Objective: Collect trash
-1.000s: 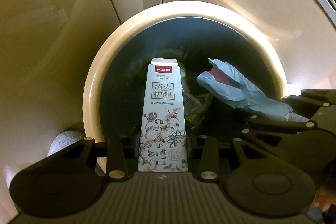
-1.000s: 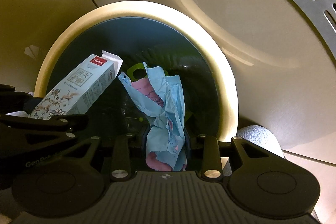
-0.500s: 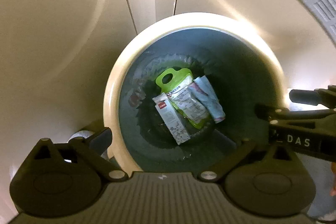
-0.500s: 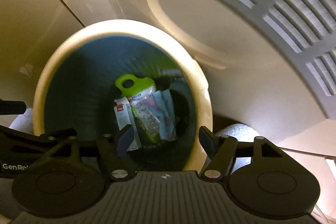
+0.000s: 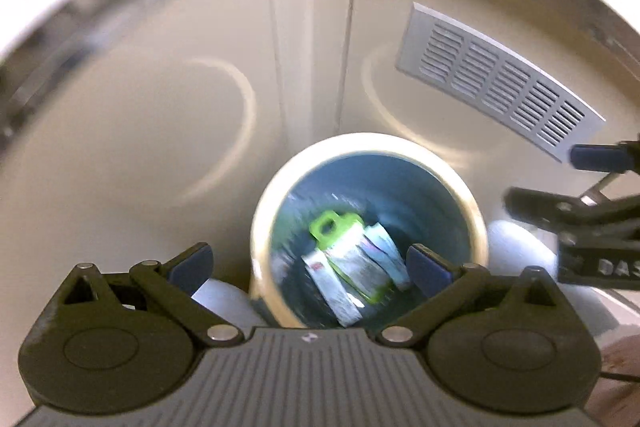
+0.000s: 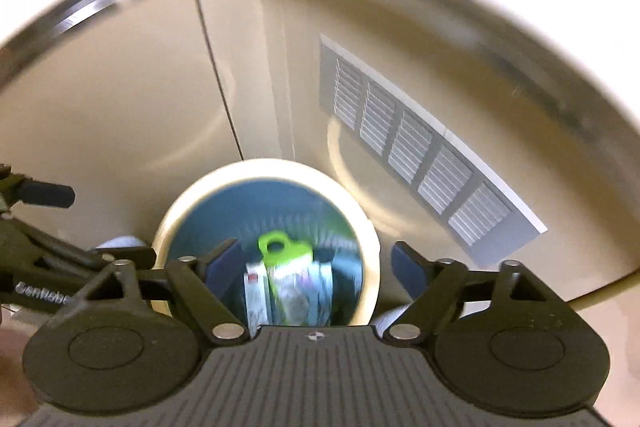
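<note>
Left wrist view: left claw (image 5: 310, 269) spread wide, nothing between its blue pads (image 5: 191, 261), hovering above the cream-rimmed bin (image 5: 262, 227). At the bottom of the bin, 3 pieces of trash side by side: a green-handled pouch (image 5: 340, 251), a white carton (image 5: 334, 289) to its left, a pale blue wrapper (image 5: 386, 257) to its right (all blurred, print unreadable). Right claw's linkage at the frame's right edge. A grey vent grille (image 5: 496, 79) on the cabinet panel behind.

Right wrist view: right claw (image 6: 318, 269) likewise released, empty, above the same bin (image 6: 176, 219). Pouch (image 6: 286, 259), carton (image 6: 256, 293) and wrapper (image 6: 324, 285) visible low inside.

Judged step: drop into the bin complete, both claws free. Next move, by judgement: away from the bin toward any remaining litter (none in view here), claws kept apart for a fresh grasp.
</note>
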Demonstrator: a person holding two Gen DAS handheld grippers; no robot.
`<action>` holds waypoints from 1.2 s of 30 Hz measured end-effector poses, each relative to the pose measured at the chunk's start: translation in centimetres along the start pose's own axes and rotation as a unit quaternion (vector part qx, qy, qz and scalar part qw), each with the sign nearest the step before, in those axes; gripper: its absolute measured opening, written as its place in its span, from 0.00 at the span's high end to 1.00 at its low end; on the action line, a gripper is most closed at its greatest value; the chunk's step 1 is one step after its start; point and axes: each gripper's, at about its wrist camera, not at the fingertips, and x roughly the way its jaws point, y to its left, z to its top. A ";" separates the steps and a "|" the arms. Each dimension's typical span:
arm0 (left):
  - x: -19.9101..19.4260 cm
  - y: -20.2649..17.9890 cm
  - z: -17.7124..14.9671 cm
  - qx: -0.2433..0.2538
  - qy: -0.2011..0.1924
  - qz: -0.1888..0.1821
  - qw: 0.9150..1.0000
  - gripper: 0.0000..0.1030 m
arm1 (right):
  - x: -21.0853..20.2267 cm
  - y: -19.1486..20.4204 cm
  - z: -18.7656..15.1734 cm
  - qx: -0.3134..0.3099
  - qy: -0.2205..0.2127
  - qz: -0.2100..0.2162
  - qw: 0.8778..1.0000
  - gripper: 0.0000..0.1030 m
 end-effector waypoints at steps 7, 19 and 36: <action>-3.3 -0.9 -0.9 0.019 -0.054 0.021 0.998 0.00 | -2.2 0.8 -1.4 -0.035 -0.020 0.007 0.999 0.16; -5.5 -0.6 -1.8 0.029 -0.089 0.042 0.995 0.00 | -4.2 1.8 -2.1 -0.048 -0.052 -0.002 0.997 0.15; -5.4 -0.5 -1.8 0.026 -0.088 0.040 0.995 0.00 | -3.8 2.3 -2.0 -0.054 -0.045 -0.004 0.997 0.14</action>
